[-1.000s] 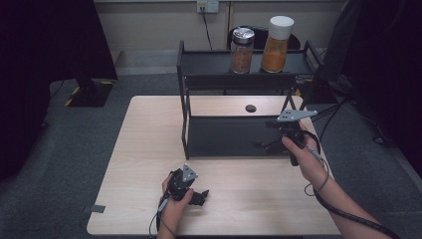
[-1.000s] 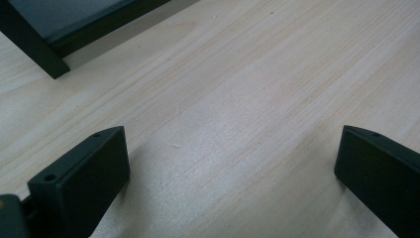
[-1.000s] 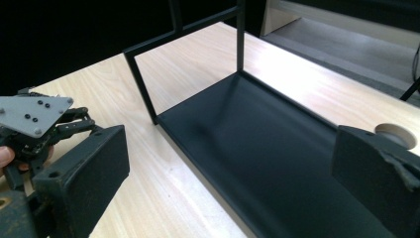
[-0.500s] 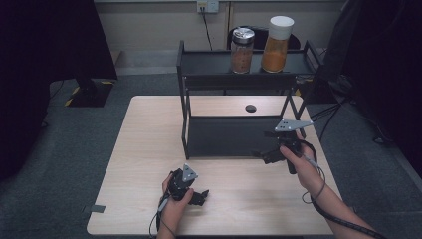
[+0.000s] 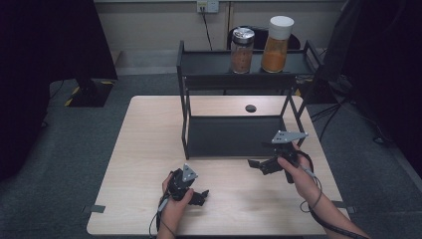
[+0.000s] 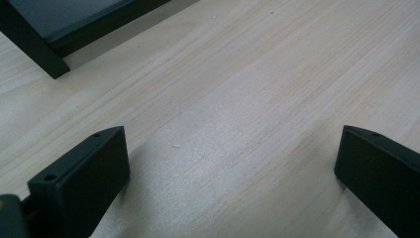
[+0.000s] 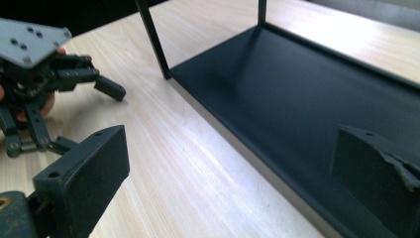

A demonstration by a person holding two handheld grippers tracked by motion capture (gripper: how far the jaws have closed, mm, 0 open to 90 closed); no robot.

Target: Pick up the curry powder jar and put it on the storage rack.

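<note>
A black two-tier rack stands at the back of the light wood table. On its top shelf are a silver-lidded jar of brown stuff and a white-lidded jar of orange stuff. My left gripper rests low on the table near the front edge, jaws wide apart over bare wood. My right gripper hovers just in front of the rack's right end, open and empty, facing the bare lower shelf.
A small black round disc lies on the table behind the rack. A black chair and cables stand beyond the table on the grey carpet. The left gripper's grey plate appears in the right gripper view.
My right gripper has come down and toward the person, from beside the rack's right post to the table just in front of the rack. The left gripper has stayed put.
</note>
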